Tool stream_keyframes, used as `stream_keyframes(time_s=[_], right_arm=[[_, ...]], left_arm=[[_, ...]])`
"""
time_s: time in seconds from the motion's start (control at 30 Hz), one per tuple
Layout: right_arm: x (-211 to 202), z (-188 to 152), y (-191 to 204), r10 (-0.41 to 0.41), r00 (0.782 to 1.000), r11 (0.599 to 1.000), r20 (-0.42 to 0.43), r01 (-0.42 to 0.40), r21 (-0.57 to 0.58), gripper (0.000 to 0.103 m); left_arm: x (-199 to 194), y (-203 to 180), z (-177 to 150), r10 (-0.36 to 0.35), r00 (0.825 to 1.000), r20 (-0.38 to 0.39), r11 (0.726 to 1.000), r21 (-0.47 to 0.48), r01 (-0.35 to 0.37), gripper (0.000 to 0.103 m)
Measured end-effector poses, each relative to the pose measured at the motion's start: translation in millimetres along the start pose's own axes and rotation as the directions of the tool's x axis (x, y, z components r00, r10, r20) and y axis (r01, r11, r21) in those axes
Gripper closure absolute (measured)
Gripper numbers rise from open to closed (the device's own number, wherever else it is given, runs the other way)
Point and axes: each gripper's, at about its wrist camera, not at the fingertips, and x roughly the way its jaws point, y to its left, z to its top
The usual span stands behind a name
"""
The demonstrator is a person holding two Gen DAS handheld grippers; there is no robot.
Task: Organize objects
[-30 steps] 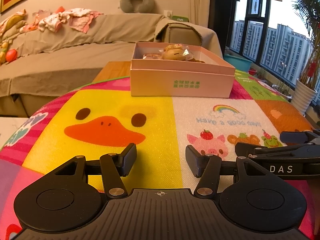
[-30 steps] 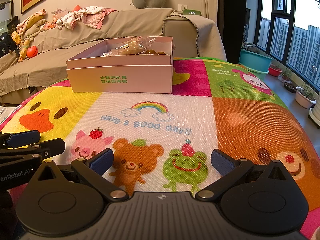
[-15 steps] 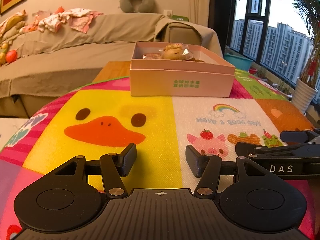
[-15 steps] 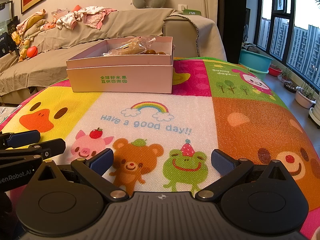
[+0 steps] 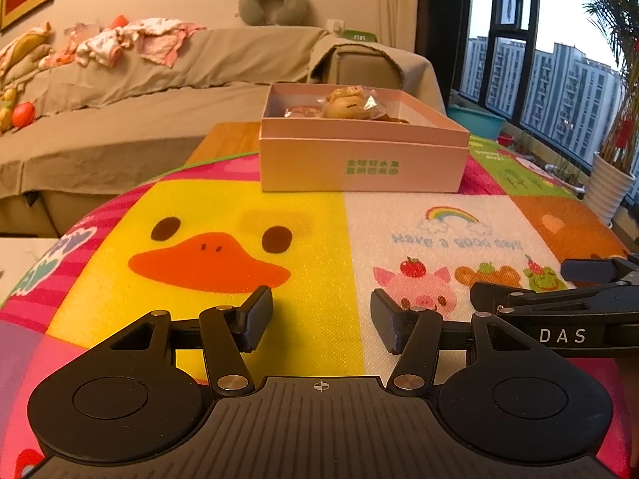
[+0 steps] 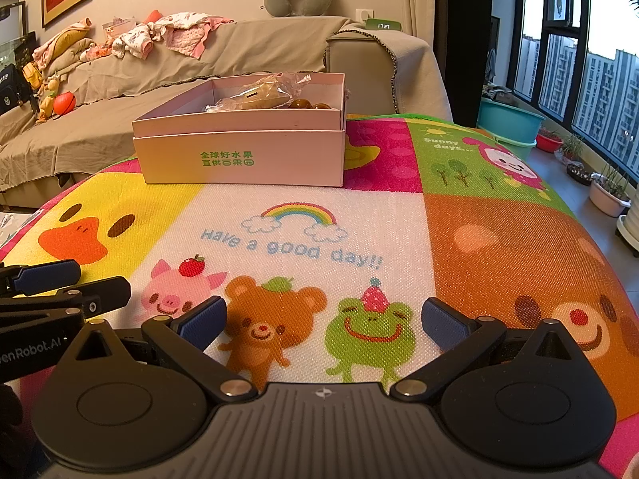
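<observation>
Two tools, both low over the near edge of the worktop, side by side. Left tool (image 5: 321,321): jaws moderately apart, nothing between them, nothing touched; yellow duck print of the mat (image 5: 223,215) showing through the gap. Right tool (image 6: 323,321): jaws spread wider, likewise empty, over the bear and frog prints.

Pink box (image 6: 243,151) at the far side of the mat, well apart from both tools, lidless, seemingly nested in a second pink tray of the same make. Inside: wrapped pastry (image 6: 255,97) in crinkled clear film, plus several small glossy brown pieces (image 6: 309,103) at the right end, too small to identify. No loose items visible anywhere on the mat, so contents already gathered in the box; fits equally a sorted end state or a box awaiting unpacking.

Handling, as a judgement: box of thin card, light, stiff enough along the rim but easily crushed mid-wall; best gripped at a corner or across one short wall. Pastry soft and fragile, film slippery and crackly; hold by the twisted end of the wrapper, gently, not across the body.
</observation>
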Motion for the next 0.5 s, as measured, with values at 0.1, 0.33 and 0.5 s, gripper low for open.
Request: stream_keyframes(time_s=[0.1,0.33,0.5], right_arm=[[0.1,0.1,0.0,0.000,1.000,1.000,0.000,0.000,0.000,0.000],[0.3,0.1,0.1,0.000,1.000,1.000,0.000,0.000,0.000,0.000],[0.2,0.1,0.2,-0.001,1.000,1.000,0.000,0.001,0.000,0.000]], left_arm=[[-0.2,0.0,-0.2,0.000,1.000,0.000,1.000,0.000,0.000,0.044],[-0.7,0.4,-0.7,0.005,1.000,-0.001,1.000,0.007,-0.005,0.044],[-0.5,-1.7,-0.6,0.014,1.000,-0.002,1.000,0.019,-0.014,0.043]])
